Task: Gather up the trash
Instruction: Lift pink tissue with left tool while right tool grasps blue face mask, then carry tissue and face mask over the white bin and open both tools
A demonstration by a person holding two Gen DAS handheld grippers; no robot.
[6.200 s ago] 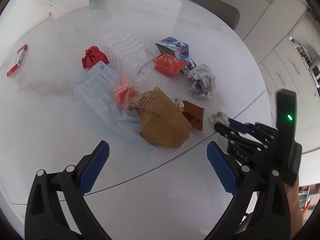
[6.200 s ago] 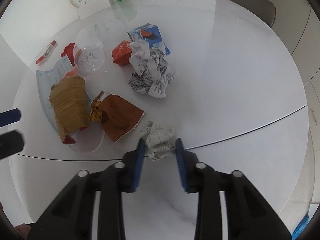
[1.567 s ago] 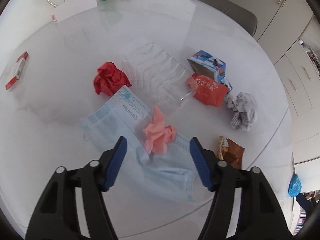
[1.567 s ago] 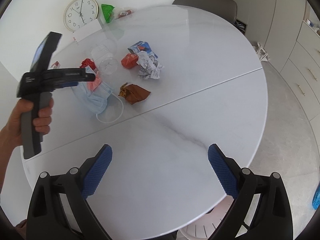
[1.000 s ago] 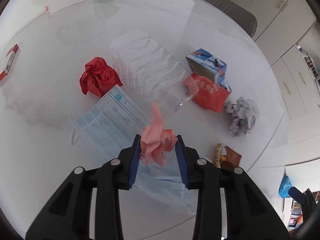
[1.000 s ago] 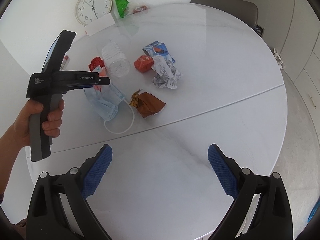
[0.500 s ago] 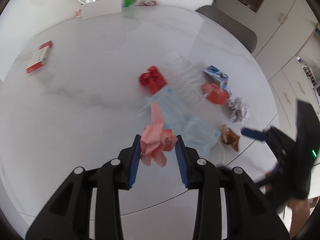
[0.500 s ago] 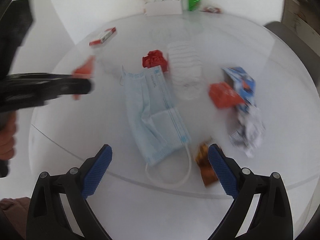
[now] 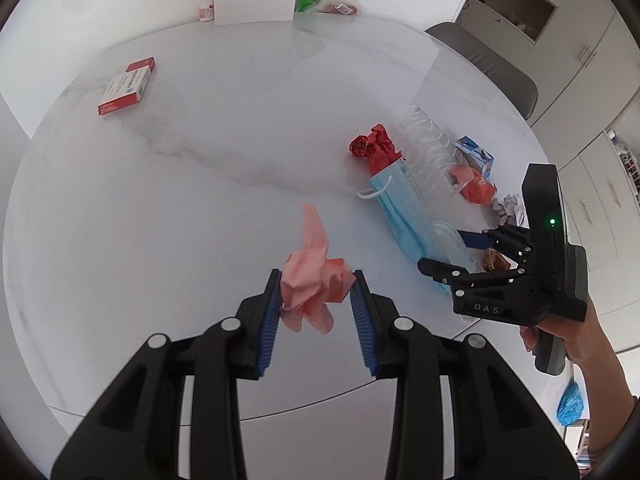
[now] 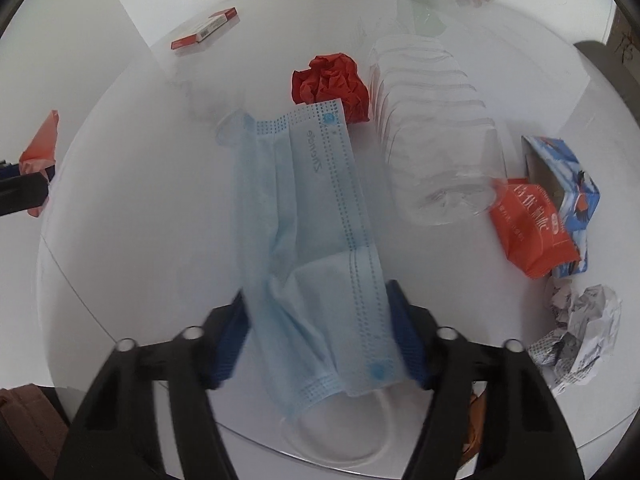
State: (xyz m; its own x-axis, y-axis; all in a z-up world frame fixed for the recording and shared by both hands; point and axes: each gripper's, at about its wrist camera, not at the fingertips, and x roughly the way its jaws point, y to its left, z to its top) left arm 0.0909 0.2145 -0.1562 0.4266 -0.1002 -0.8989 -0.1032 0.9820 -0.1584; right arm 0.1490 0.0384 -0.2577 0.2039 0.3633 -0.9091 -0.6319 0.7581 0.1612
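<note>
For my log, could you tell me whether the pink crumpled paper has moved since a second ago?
Yes. The pink crumpled paper, clamped in the left claw, was lifted off the light blue face mask and now sits left of it.

Crumpled pink paper (image 9: 316, 276) held aloft; blue mask (image 10: 308, 216) lies flat.

One face mask (image 10: 308, 216), one clear bottle (image 10: 432, 132), two red paper wads (image 10: 332, 84) (image 9: 316, 276), one newspaper wad (image 10: 576, 336), two cartons (image 10: 560, 184) (image 9: 127, 86).

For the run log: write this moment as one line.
left hand-held gripper: shut on pink paper wad | right hand-held gripper: open, astride blue face mask
</note>
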